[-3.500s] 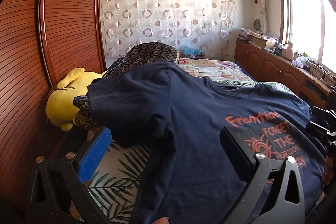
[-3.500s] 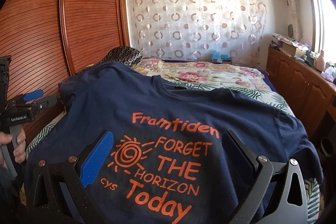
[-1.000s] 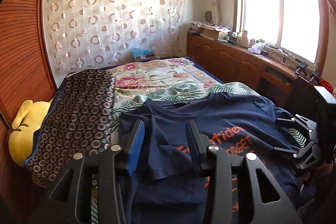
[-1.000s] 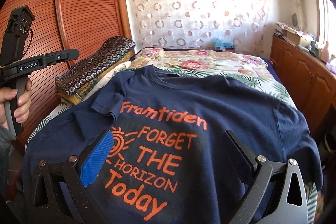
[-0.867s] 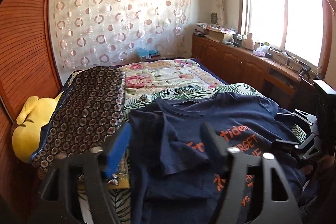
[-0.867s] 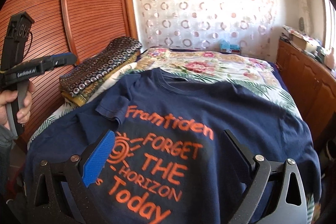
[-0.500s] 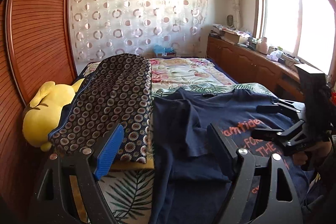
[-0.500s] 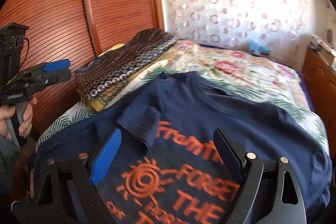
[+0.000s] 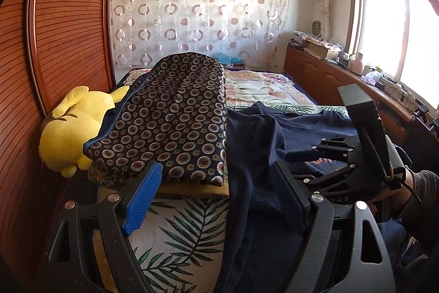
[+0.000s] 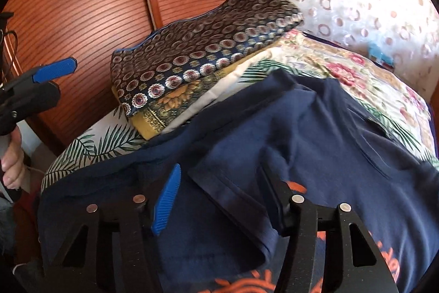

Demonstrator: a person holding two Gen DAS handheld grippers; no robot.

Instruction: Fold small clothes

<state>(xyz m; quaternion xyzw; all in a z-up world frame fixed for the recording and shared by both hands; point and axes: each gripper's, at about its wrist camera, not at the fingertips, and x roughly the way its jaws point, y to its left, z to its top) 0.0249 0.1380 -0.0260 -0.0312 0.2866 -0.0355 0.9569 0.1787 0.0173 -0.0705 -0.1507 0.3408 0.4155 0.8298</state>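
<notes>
One navy T-shirt (image 10: pixel 315 133) lies spread on the bed (image 9: pixel 192 232), print side up, orange lettering partly visible at its lower edge in the right wrist view. Its near sleeve (image 10: pixel 241 183) is already turned inward onto the chest; that looks like the first fold done. Far sleeve, body halves and final fold appear still to do, so I judge the task early.

Landmark: folded patterned blanket (image 9: pixel 175 122). The shirt lies just beside it, touching its near edge. A yellow plush toy (image 9: pixel 74 128) sits on the blanket's far side, against the wooden wardrobe doors (image 9: pixel 63 45).

Right gripper (image 10: pixel 222 199): jaws have just been closing, now about half apart, straddling the folded sleeve hem. The pads do not visibly press the cloth, so not gripping.

Left gripper (image 9: pixel 214 197): jaws wide apart, nothing pinched. One finger stands over the blanket corner, the other over the shirt's side edge.

Containers: none in use on the bed. Cabinets under the window (image 9: pixel 315 73) carry small clutter, too small to identify.

Next, by judgement: flatten the sleeve, then take up the shirt's side edge.
</notes>
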